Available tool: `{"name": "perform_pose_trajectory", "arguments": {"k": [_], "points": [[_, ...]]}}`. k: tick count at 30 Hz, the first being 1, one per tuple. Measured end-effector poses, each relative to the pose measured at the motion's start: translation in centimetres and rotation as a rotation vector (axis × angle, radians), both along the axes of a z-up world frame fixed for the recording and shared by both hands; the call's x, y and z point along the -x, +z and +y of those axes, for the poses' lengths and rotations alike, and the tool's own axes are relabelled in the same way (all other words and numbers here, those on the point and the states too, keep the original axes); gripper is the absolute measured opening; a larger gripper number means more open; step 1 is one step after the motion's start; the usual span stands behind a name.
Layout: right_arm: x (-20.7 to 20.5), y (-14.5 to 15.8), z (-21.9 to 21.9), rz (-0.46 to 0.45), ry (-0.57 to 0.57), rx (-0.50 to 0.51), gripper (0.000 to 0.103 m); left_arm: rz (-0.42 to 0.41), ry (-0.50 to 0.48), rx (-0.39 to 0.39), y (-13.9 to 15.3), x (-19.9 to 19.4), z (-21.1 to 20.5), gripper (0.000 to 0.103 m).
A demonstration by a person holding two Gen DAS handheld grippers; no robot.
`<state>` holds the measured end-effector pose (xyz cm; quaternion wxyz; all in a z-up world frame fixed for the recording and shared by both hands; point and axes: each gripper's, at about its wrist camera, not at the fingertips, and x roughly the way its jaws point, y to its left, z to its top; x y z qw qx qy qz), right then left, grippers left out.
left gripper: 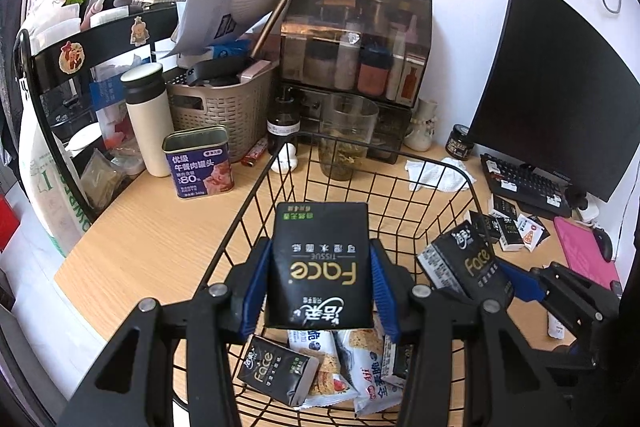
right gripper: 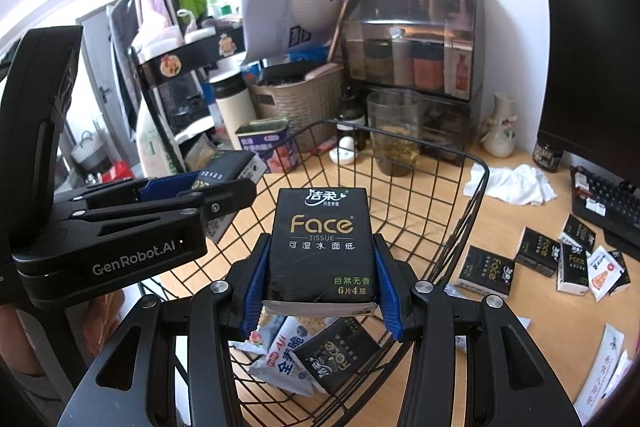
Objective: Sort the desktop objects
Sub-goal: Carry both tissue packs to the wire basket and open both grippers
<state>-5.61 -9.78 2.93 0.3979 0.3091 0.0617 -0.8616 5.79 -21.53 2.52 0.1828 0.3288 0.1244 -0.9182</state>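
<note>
Tool (right gripper: 320, 291) gripping "Face TISSUE" pack (right gripper: 320, 247)

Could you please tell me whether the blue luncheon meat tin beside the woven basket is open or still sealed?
Open: the blue luncheon meat tin stands upright with its lid gone, showing a bare metal interior.

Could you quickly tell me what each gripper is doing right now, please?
Left gripper: closed on a black Face tissue pack, over the wire basket.
Right gripper: closed on another black Face tissue pack, over the same basket.

The snack packets (left gripper: 340, 367) in the wire basket (left gripper: 256, 195) lie half-hidden (labels only partly readable).
</note>
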Motion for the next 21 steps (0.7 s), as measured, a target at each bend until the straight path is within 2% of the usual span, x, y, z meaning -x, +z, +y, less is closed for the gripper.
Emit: {"name": "perform_pose_trajectory", "arguments": {"k": [5,6,7,9,12,21], "points": [[-0.23,0.07,0.01,0.007,0.007,0.005,0.047,-0.002,0.006,0.016,0.01,0.04,0.12,0.054],[-0.31,0.07,-0.01,0.013,0.008,0.004,0.049,0.0,0.009,0.023,0.03,0.01,0.2,0.059],[-0.42,0.07,-0.03,0.02,0.007,0.001,0.057,0.007,0.012,0.027,0.08,-0.08,0.25,0.07],[-0.59,0.15,0.06,0.031,0.004,0.005,0.064,0.034,0.013,0.014,0.24,-0.37,0.18,0.081],[-0.53,0.37,0.36,0.027,0.001,0.024,0.067,0.064,0.005,-0.017,0.45,-0.67,-0.09,0.083],[-0.46,0.25,0.52,0.01,-0.001,0.029,0.067,0.057,-0.006,-0.021,0.4,-0.48,0.35,0.083]]}}
